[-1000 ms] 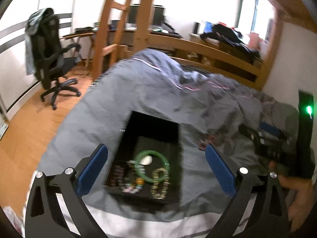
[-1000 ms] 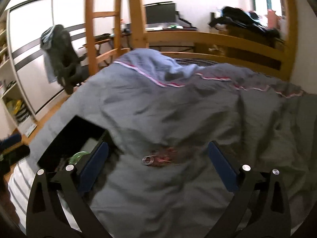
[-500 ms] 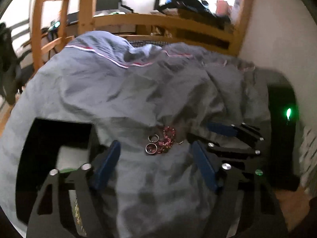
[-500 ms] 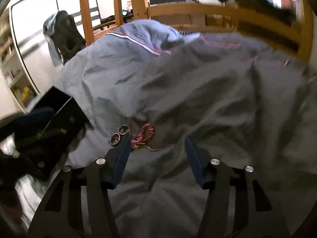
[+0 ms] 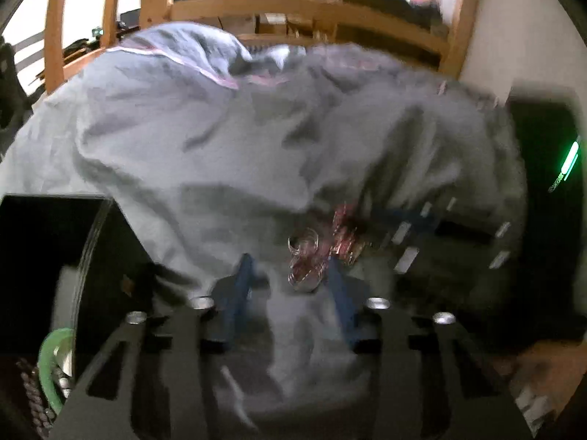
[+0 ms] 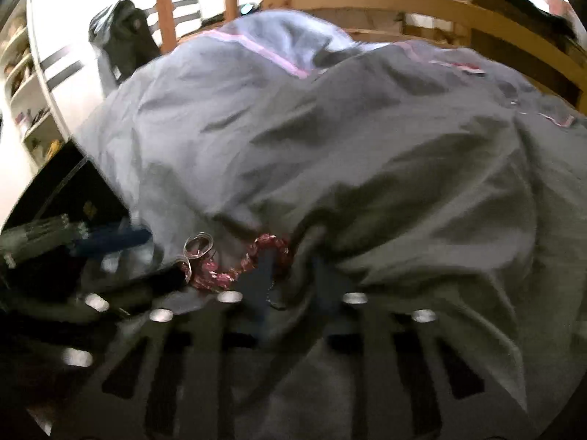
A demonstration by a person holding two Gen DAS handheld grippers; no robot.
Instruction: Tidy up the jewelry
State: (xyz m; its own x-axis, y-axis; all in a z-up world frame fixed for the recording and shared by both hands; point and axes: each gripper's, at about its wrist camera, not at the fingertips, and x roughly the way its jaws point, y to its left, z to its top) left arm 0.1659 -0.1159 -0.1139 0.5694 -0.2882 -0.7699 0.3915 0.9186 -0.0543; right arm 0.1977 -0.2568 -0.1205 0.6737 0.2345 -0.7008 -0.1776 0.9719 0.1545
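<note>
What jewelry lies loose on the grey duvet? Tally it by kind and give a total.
Silver metal rings: 2
Red beaded bracelet: 1
Total: 3

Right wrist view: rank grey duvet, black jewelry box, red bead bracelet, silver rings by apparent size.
1. grey duvet
2. black jewelry box, partly cut off
3. red bead bracelet
4. silver rings; blurred, close to the bracelet in size.

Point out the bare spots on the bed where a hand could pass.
Free: the grey duvet beyond the red bracelet, up to the wooden rail, and its right side.
Crowded: the near left, where both grippers meet over the rings and bracelet, beside the black box.
</note>
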